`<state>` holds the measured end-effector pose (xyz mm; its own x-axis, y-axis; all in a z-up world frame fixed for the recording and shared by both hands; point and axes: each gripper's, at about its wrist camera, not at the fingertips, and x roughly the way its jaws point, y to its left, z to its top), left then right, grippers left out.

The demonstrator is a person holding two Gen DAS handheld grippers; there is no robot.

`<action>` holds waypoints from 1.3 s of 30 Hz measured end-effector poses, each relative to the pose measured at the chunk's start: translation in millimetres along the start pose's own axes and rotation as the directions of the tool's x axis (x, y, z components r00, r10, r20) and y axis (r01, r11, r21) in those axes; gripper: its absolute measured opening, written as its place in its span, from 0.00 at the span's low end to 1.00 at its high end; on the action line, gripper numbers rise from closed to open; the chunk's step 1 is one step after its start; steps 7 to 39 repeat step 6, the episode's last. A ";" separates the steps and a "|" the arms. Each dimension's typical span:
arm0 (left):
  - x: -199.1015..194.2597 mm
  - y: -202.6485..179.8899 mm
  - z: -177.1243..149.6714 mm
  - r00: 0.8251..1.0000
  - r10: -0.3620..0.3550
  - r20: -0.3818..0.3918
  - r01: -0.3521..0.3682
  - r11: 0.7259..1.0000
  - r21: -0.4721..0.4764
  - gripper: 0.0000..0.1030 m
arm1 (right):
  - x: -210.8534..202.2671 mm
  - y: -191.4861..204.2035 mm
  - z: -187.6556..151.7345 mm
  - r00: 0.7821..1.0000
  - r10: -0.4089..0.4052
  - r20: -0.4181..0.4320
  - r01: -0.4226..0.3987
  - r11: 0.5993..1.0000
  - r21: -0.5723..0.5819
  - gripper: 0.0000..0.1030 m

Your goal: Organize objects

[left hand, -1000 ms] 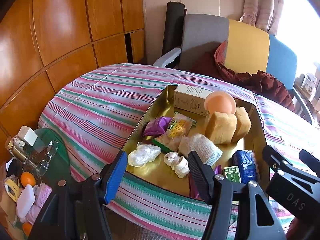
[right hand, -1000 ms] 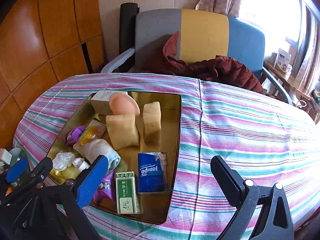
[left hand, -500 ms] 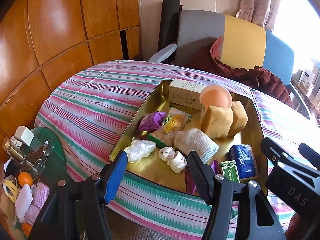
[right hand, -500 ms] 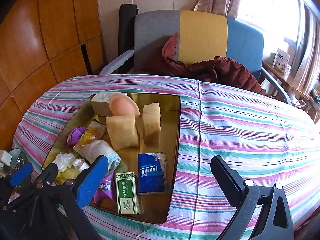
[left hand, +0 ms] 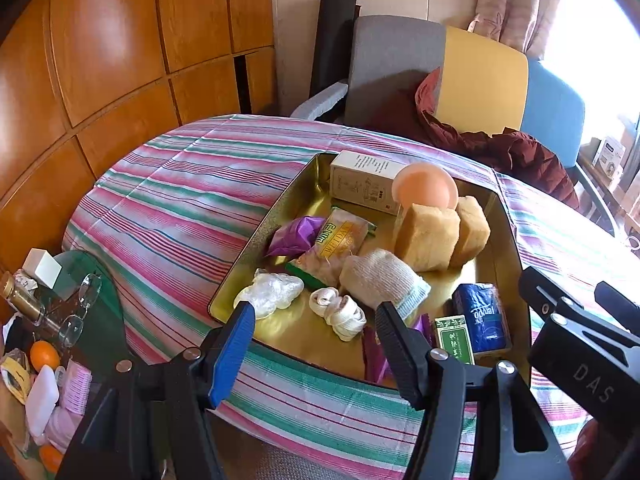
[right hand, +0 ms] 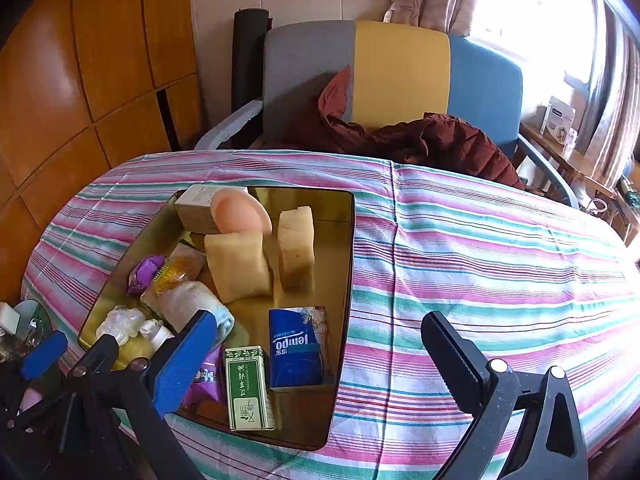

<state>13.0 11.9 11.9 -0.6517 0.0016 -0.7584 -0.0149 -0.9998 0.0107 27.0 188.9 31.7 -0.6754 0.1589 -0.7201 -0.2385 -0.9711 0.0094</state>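
Hovering just short of the gold tray [left hand: 508, 216], both grippers hold their jaws spread and empty. The left gripper [left hand: 316, 320] frames the white cord bundle [left hand: 340, 314] at the tray's near edge, so it looks nearer; the bundle's long axis is unclear. The right gripper [right hand: 320, 344] sits before the blue tissue pack [right hand: 296, 348] and green box [right hand: 246, 388]. A purple packet [right hand: 208, 376] hides behind its finger.
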 end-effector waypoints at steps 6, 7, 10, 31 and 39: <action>-0.8 -0.1 -0.7 0.999 0.033 0.024 -0.033 0.999 0.008 0.61 | 2.1 -1.6 -0.8 1.000 0.001 -0.009 -0.001 1.000 0.006 1.00; -0.8 -0.1 -0.7 0.999 0.033 0.024 -0.033 0.999 0.008 0.61 | 2.1 -1.6 -0.8 1.000 0.001 -0.009 -0.001 1.000 0.006 1.00; -0.8 -0.1 -0.7 0.999 0.033 0.024 -0.033 0.999 0.008 0.61 | 2.1 -1.6 -0.8 1.000 0.001 -0.009 -0.001 1.000 0.006 1.00; -0.8 -0.1 -0.7 0.999 0.033 0.024 -0.033 0.999 0.008 0.61 | 2.1 -1.6 -0.8 1.000 0.001 -0.009 -0.001 1.000 0.006 1.00; -0.8 -0.1 -0.7 0.999 0.033 0.024 -0.033 0.999 0.008 0.61 | 2.1 -1.6 -0.8 1.000 0.001 -0.009 -0.001 1.000 0.006 1.00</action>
